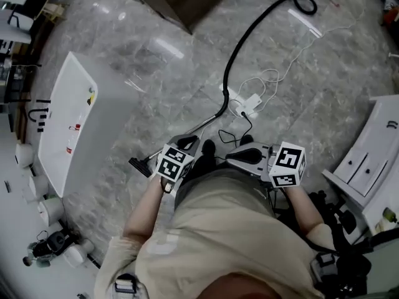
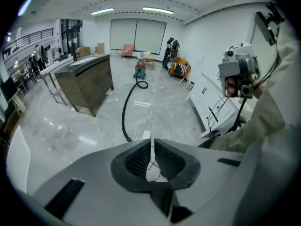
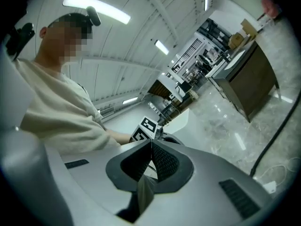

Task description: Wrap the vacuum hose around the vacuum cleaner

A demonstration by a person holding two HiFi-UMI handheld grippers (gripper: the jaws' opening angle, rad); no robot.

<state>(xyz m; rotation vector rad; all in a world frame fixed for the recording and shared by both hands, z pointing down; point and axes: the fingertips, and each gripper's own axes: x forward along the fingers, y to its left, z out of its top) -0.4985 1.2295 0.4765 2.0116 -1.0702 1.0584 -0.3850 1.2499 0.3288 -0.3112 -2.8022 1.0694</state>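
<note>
The black vacuum hose snakes over the marble floor from a loop at the top right toward my feet. In the left gripper view the hose leads back to the vacuum cleaner, which stands far off. My left gripper is close to my body, pointing down at the floor, shut and empty. The right gripper points sideways toward the left one, also shut with nothing in it. Neither gripper touches the hose.
A white power strip with a thin white cable lies beside the hose. A white table stands at the left and a white cabinet at the right. A brown counter is further back. A black nozzle lies near my left hand.
</note>
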